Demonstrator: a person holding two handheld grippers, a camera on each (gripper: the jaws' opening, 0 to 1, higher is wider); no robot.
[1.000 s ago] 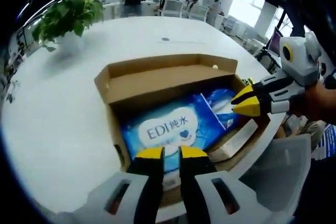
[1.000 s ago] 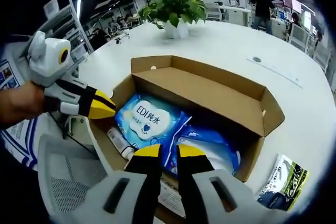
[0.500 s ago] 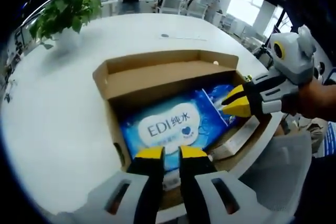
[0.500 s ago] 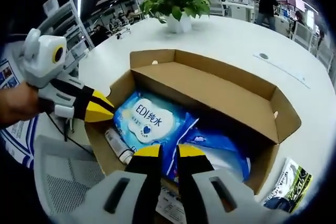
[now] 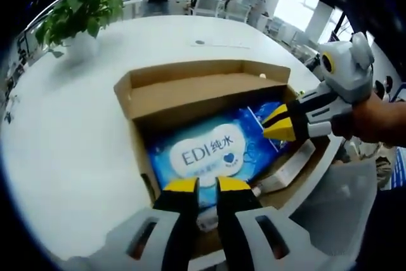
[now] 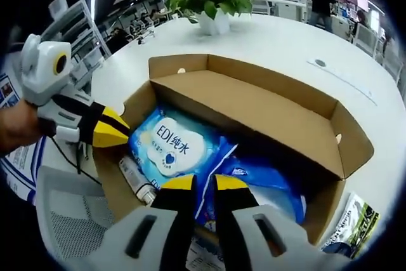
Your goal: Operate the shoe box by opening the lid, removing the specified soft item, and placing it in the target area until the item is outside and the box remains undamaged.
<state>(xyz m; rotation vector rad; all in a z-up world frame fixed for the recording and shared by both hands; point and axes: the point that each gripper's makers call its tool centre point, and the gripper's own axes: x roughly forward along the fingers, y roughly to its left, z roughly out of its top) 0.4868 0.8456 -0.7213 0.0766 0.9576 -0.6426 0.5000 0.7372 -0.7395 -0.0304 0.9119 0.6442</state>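
The brown cardboard shoe box (image 5: 190,71) lies open on the white table, its lid (image 5: 196,96) raised along the far side. Inside lies a blue wipes pack marked EDI (image 5: 212,153), with a second blue pack (image 5: 269,113) beside it. My left gripper (image 5: 206,187) hovers shut over the box's near edge, holding nothing. My right gripper (image 5: 271,130) comes in from the right, shut, its yellow tips just above the second pack. In the right gripper view the box (image 6: 254,77), the EDI pack (image 6: 171,147) and the left gripper (image 6: 120,135) at the box's left wall show; my right gripper (image 6: 204,185) is over the packs.
A white tube (image 5: 288,164) lies along the box's inner wall. A potted plant (image 6: 212,1) stands on the far table. A printed packet (image 6: 349,223) lies on the table beside the box. A mesh chair (image 6: 70,220) stands by the table edge. People stand far behind.
The right gripper has dropped and come further in over the box, toward the blue packs. Both views have closed in on the box slightly. The packs lie as before.
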